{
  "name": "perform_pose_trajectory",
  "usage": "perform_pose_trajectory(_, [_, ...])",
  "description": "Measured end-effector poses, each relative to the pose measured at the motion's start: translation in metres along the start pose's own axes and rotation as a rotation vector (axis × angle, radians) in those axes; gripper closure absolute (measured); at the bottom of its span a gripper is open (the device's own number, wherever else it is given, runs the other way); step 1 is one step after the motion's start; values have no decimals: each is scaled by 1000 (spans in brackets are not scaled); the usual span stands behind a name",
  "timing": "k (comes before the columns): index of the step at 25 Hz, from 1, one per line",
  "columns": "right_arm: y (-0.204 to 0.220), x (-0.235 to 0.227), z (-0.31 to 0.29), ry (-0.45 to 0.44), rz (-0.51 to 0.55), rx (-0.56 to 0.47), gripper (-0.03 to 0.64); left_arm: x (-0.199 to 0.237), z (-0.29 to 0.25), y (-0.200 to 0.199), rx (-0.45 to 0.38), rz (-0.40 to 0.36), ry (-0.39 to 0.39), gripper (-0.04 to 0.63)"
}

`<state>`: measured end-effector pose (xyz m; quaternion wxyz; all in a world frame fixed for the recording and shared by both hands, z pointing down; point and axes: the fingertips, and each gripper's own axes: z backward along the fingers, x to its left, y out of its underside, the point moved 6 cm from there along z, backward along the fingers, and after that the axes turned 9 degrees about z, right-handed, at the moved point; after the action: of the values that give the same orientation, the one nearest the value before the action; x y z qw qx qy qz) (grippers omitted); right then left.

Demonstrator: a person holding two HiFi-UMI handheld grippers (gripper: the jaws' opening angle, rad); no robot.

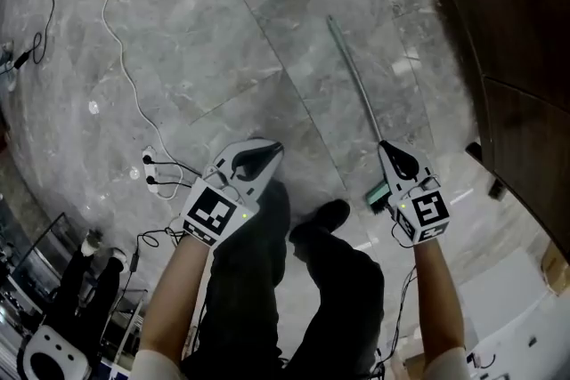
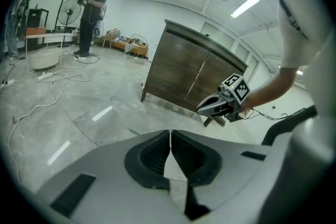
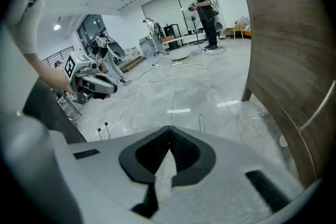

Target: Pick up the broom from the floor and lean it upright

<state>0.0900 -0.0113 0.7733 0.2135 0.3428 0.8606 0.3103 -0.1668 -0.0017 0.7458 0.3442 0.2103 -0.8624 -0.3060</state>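
The broom (image 1: 356,84) lies on the grey floor, its thin handle running up the head view and its green head (image 1: 378,195) near my right hand. My right gripper (image 1: 385,147) hangs over the lower end of the handle, jaws shut with nothing between them. In the right gripper view the handle (image 3: 200,122) shows just past the closed tips of the right gripper (image 3: 169,128). My left gripper (image 1: 274,149) is to the left of the broom, apart from it, also shut and empty; the left gripper (image 2: 169,134) shows its tips meeting in its own view.
A dark wooden cabinet (image 1: 517,58) stands at the right, close to the broom. A white cable (image 1: 125,58) and plugs (image 1: 151,173) trail over the floor at the left. My legs and shoe (image 1: 329,214) are between the grippers. Another person (image 2: 92,13) stands far off.
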Motion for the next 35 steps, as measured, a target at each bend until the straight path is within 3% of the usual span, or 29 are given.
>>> perform_pose_trajectory(14, [103, -82, -154, -27, 105, 41, 590, 99, -103, 64, -28, -8, 95, 583])
perform_pose_trajectory(23, [171, -102, -223, -25, 127, 136, 527, 113, -138, 97, -11, -53, 153, 583])
perform_pose_trajectory(35, [224, -121, -277, 16, 108, 283, 483, 111, -122, 116, 19, -86, 114, 583])
